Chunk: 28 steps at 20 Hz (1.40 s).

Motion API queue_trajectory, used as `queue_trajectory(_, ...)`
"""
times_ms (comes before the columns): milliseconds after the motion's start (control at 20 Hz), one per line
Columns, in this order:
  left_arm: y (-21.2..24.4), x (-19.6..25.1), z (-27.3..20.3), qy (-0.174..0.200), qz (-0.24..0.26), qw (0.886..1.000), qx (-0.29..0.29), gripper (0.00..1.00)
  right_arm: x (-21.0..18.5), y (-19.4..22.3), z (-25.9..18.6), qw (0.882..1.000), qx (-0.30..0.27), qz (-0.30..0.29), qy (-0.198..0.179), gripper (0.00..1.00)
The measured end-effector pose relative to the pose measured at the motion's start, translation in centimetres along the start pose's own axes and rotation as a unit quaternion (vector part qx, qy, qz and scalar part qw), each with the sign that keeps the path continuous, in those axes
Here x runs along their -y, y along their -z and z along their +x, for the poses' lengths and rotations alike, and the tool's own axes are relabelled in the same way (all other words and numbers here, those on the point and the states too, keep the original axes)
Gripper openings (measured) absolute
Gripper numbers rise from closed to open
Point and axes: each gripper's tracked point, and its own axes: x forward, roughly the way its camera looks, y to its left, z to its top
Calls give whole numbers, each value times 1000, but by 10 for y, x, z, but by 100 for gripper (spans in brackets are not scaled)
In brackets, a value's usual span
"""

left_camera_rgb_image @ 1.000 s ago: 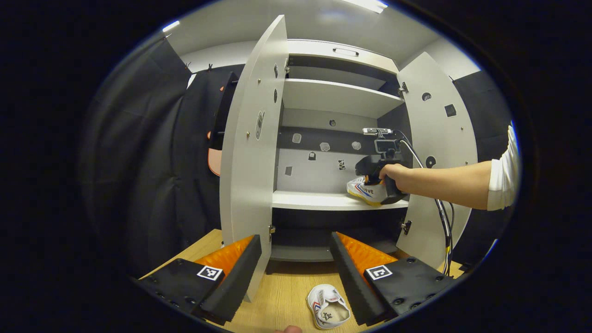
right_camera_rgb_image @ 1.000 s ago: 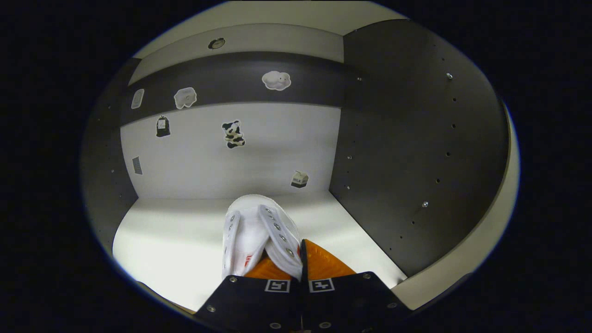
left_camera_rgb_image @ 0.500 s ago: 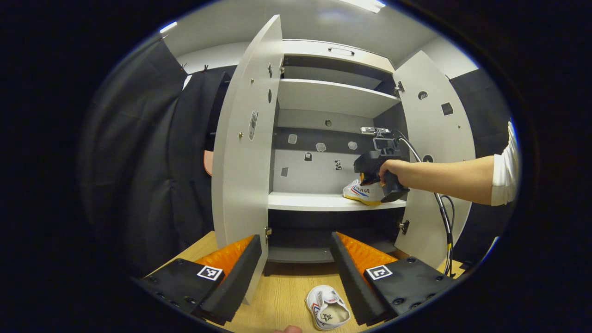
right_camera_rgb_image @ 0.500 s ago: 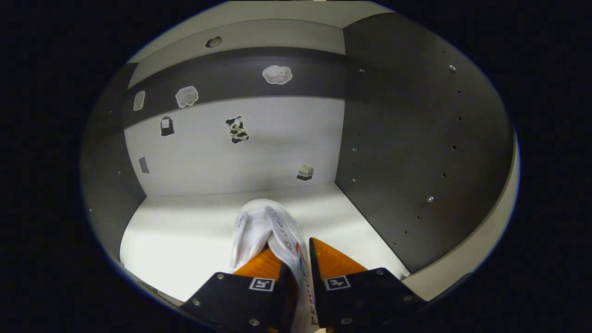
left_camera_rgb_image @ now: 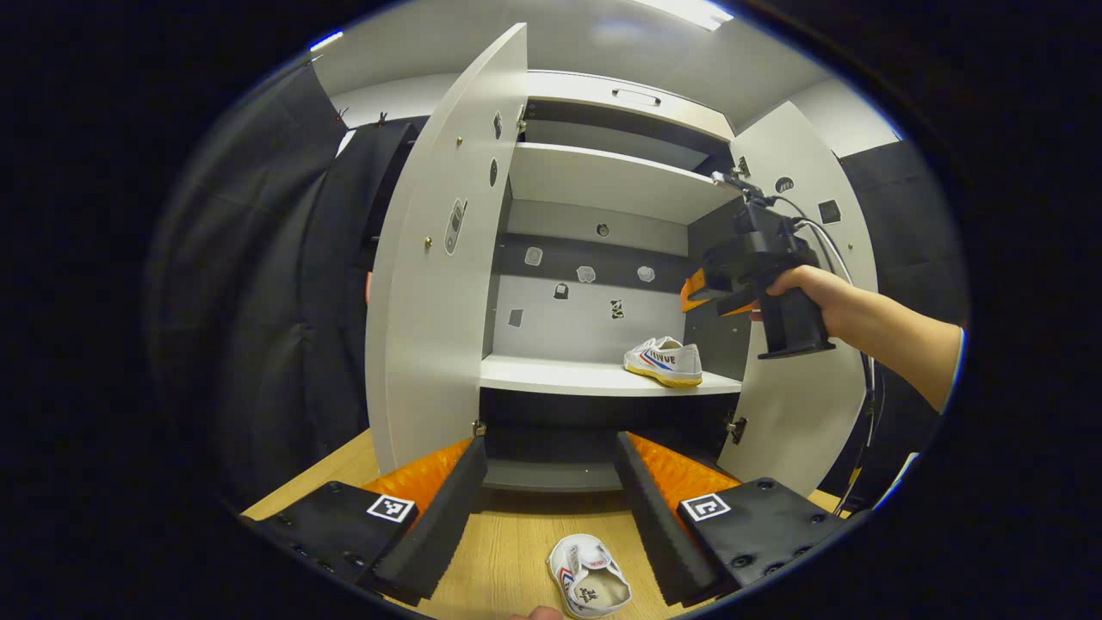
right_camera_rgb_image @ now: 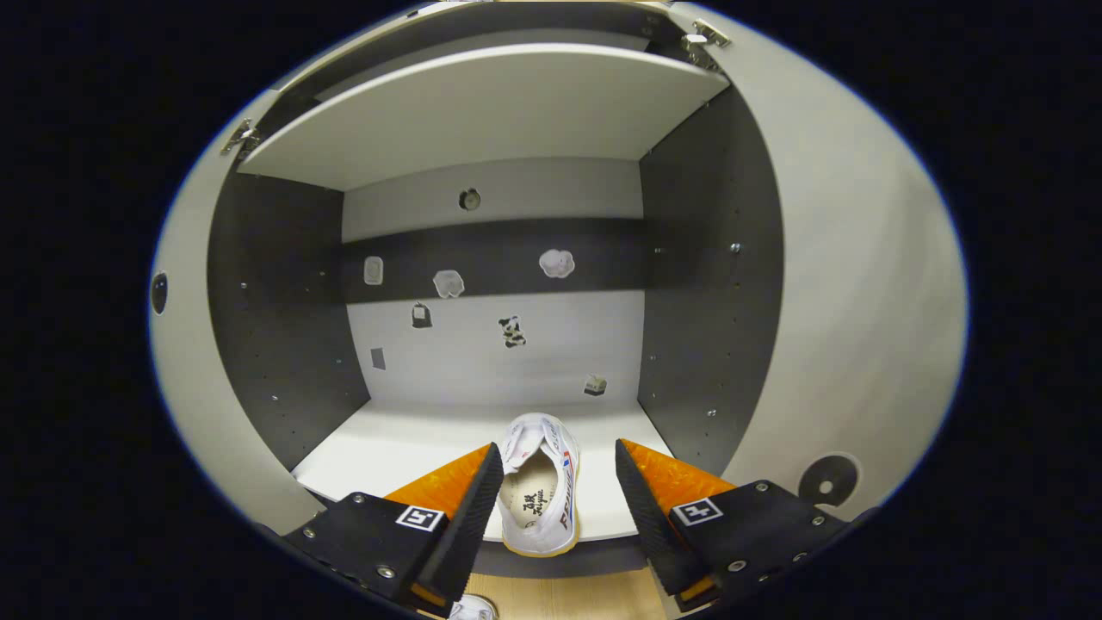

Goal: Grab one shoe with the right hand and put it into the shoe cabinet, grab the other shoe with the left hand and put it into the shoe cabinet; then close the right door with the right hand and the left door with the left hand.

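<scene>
A white shoe with red and blue stripes (left_camera_rgb_image: 665,362) stands on the right end of the cabinet's middle shelf (left_camera_rgb_image: 551,375). In the right gripper view this shoe (right_camera_rgb_image: 538,499) lies heel toward me near the shelf's front edge. My right gripper (right_camera_rgb_image: 555,452) is open and drawn back from it, touching nothing. A hand holds that right gripper (left_camera_rgb_image: 702,297) up in front of the right door. The second white shoe (left_camera_rgb_image: 588,587) lies on the wooden floor, just below my open left gripper (left_camera_rgb_image: 551,448).
The cabinet's left door (left_camera_rgb_image: 439,284) and right door (left_camera_rgb_image: 801,413) both stand wide open. An upper shelf (left_camera_rgb_image: 603,176) and a dark bottom compartment (left_camera_rgb_image: 551,469) are bare. Small stickers dot the back panel (right_camera_rgb_image: 516,362). A cable hangs from the right gripper.
My right gripper opened, let go of the shoe on the middle shelf, and pulled back and upward out of the cabinet. The left gripper hardly moved.
</scene>
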Motion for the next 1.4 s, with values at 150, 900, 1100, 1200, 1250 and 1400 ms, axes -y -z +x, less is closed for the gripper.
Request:
queue_trajectory(150, 4, 2, 2, -4, -1, 1000, -7, 96, 1, 2, -49, 998, 54, -3, -19, 93)
queue_trajectory(900, 100, 18, -3, 5, 10, 995, -101, 96, -1, 130, -205, 988, 139, -43, -48, 94)
queue_trajectory(1100, 201, 29, -7, 47, 0, 973, -225, 97, 13, 157, -216, 991, 123, -40, -44, 94)
queue_trajectory(1200, 255, 23, -14, 47, 7, 953, -299, 98, 20, 160, -217, 992, 117, -39, -37, 94)
queue_trajectory(1250, 276, 21, -12, 47, 13, 947, -318, 98, 26, 160, -217, 992, 117, -38, -31, 94)
queue_trajectory(1400, 308, 20, 0, 52, 25, 941, -334, 98, 42, 164, -216, 993, 111, -38, -14, 94)
